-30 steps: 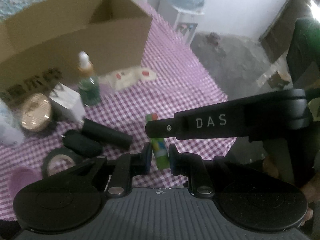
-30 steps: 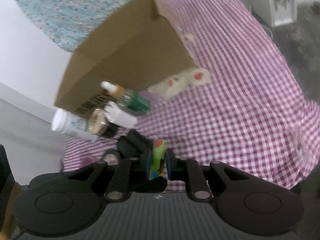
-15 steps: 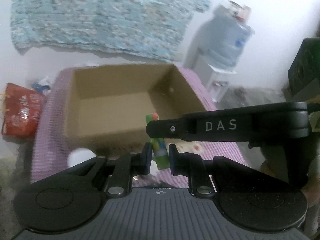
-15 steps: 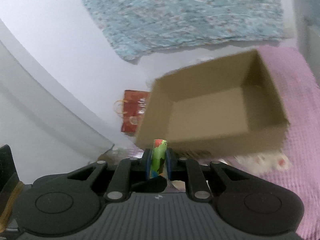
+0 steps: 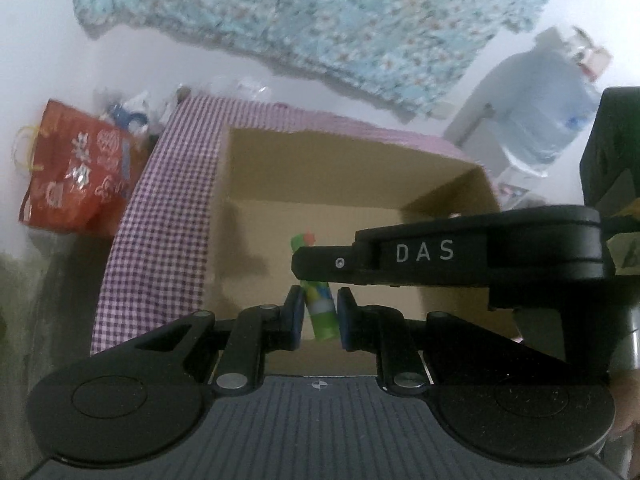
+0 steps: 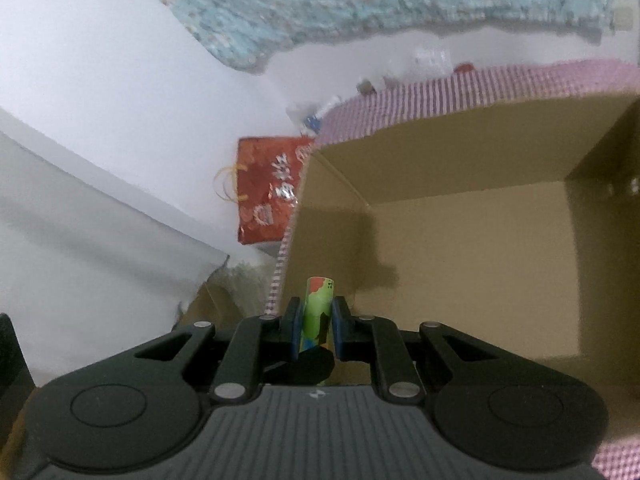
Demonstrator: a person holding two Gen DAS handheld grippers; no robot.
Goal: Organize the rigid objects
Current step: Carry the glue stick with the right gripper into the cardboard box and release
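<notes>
both hand-held grippers [image 5: 318, 316] [image 6: 314, 326] now over box [image 5: 344, 216], angled down, clamping green tube [image 6: 318, 310].

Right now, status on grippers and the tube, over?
Left gripper and right gripper both shut on green tube. Tube above open cardboard box. Nothing visible in the way.

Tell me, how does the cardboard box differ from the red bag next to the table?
The cardboard box is plain brown with stiff, straight walls. The red bag is shiny, carries a printed pattern and has thin yellow handles. The box sits on the checked cloth, while the bag stands off the cloth, beside the table's edge. Both are containers, and both are near the white wall.
</notes>
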